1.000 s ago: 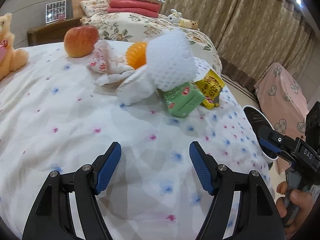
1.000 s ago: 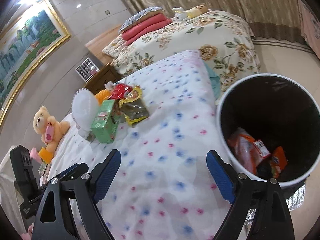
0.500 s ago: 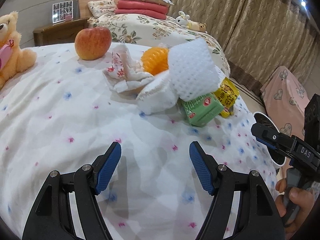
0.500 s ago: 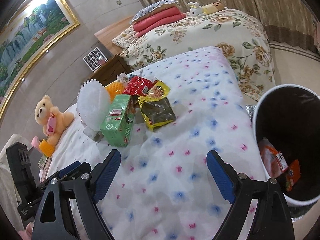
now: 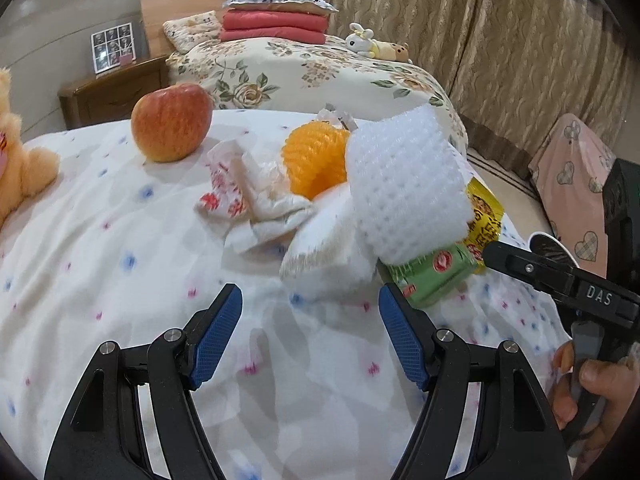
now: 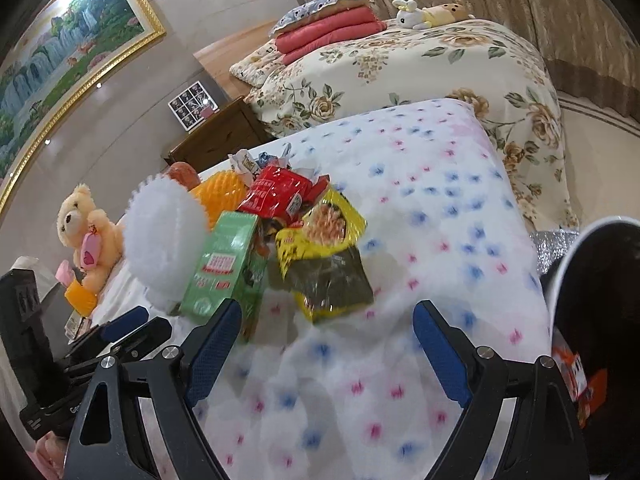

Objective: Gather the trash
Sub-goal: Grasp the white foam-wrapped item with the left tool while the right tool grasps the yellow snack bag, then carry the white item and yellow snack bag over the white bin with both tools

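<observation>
A heap of trash lies on the dotted white bedspread: crumpled paper wrappers, an orange foam net, a white foam net, a green carton, a yellow snack bag and a red packet. My left gripper hovers open just short of the white foam and crumpled tissue, nothing between its pads. My right gripper is open too, in front of the green carton and yellow bag. A black bin with wrappers inside stands at the bed's right edge.
A red apple and a teddy bear sit on the bed beyond the heap. A second bed with a floral cover, a wooden nightstand and curtains lie behind. A hand holds the right gripper.
Both grippers have moved closer to the trash heap, which now looms larger in each view. The bin has slid toward the right edge of the right wrist view. Jaw openings unchanged.
</observation>
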Tool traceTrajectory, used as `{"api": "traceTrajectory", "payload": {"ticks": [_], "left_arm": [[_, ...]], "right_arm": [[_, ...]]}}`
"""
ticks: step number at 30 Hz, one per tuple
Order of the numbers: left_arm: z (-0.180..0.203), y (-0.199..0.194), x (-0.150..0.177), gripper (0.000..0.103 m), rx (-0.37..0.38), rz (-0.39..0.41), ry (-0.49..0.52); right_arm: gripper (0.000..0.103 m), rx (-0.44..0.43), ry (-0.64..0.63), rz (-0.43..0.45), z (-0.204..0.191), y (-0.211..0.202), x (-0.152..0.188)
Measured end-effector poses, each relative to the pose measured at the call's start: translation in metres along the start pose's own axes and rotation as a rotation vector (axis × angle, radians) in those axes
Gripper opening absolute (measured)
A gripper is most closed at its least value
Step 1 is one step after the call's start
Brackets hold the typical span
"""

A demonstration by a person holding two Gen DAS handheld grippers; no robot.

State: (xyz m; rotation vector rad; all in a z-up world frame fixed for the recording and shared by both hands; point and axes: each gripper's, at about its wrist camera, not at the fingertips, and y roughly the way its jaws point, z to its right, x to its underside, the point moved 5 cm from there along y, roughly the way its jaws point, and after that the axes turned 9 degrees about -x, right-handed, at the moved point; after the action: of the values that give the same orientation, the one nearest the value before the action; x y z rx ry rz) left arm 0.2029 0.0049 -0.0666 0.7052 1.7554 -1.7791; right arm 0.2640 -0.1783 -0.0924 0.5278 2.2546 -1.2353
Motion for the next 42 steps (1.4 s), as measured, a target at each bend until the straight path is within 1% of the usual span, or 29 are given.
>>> {"api": "traceTrajectory", "payload": {"ticks": [4,6,7,8,9,10,13,19,23,26,29,36,42], "left_arm": [[0.001,0.009,-0.007,0.072,-0.013,-0.001,0.007],[0.002,0.011,-0.009,0.072,-0.007,0.0,0.0],[0.003,0.011,-0.01,0.069,0.001,0.003,-0.002],[0.004,0.011,-0.011,0.063,0.006,0.01,-0.002],[0.006,0.012,-0.011,0.047,0.015,0.011,0.002],[0.008,0.014,-0.011,0.041,0.032,0.001,0.008],[0.007,0.01,-0.008,0.038,0.043,0.008,-0.001],[-0.01,-0.008,0.008,0.037,0.055,0.008,-0.083],[-0.022,-0.025,0.025,0.037,0.043,0.012,-0.138],[-0.029,-0.031,0.039,0.037,0.037,-0.003,-0.171],[-0.033,-0.036,0.049,0.037,0.038,-0.008,-0.186],[-0.043,-0.062,0.058,0.037,0.032,0.035,-0.218],[-0.034,-0.081,0.061,0.037,0.066,0.057,-0.198]], "right_arm": [[0.089,0.007,-0.004,-0.005,0.002,0.01,-0.007],[0.088,0.013,-0.02,-0.008,-0.001,0.014,-0.009],[0.08,0.017,-0.03,-0.009,-0.002,0.016,-0.01],[0.061,0.022,-0.036,-0.012,-0.003,0.017,-0.01],[0.049,0.029,-0.042,-0.023,-0.003,0.02,-0.009],[0.033,0.03,-0.04,-0.029,-0.004,0.021,-0.008],[0.028,0.016,-0.029,-0.007,-0.003,0.014,-0.006],[0.027,-0.007,-0.013,0.019,-0.006,-0.003,0.005],[0.027,-0.016,-0.006,0.023,-0.01,-0.014,0.016],[0.027,-0.02,0.001,0.026,-0.011,-0.021,0.024],[0.027,-0.021,0.006,0.033,-0.01,-0.028,0.028],[0.027,-0.016,0.016,0.057,-0.01,-0.047,0.038],[0.027,-0.017,0.018,0.071,-0.01,-0.059,0.046]]}}
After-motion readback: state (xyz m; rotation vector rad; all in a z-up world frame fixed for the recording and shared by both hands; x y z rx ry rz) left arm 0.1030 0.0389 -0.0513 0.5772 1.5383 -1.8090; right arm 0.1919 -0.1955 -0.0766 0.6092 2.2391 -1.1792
